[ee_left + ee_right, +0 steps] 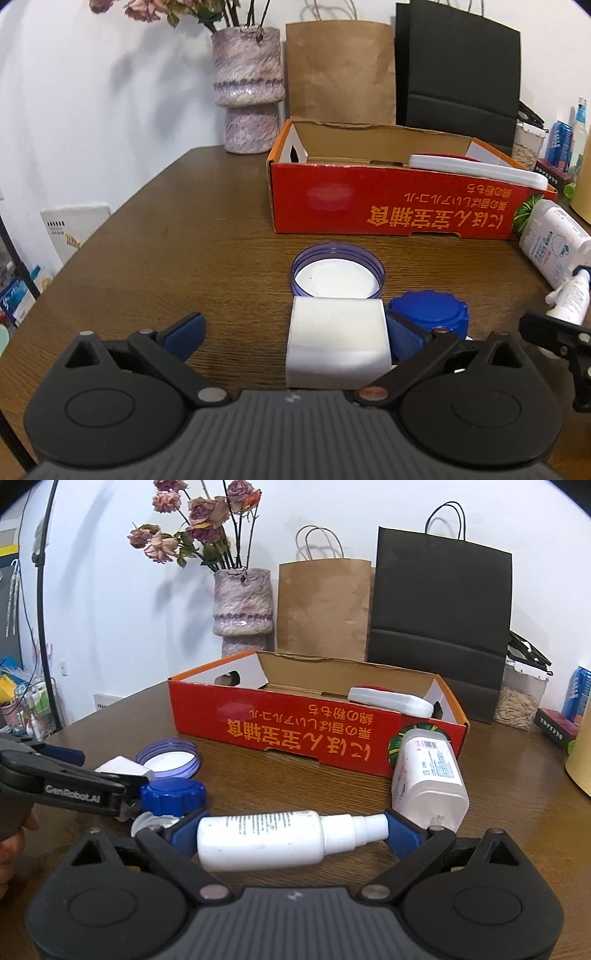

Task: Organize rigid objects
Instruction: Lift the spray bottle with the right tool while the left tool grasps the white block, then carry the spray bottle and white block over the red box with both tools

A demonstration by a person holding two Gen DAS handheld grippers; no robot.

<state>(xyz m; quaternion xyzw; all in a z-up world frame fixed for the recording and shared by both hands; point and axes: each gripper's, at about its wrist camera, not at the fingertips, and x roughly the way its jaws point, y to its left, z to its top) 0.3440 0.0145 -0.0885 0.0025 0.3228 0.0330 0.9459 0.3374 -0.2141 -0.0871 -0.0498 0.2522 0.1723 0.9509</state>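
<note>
My left gripper is open around a white block on the table; the right pad touches its side, the left pad stands well apart. A purple-rimmed lid lies just beyond it and a blue cap to its right. My right gripper is shut endwise on a small white spray bottle, held lying sideways between the pads. A larger white bottle lies against the red cardboard box, which holds a white flat case.
A mottled vase with dried roses, a brown paper bag and a black bag stand behind the box. A jar of seeds and small boxes sit at the right. The table edge curves at the left.
</note>
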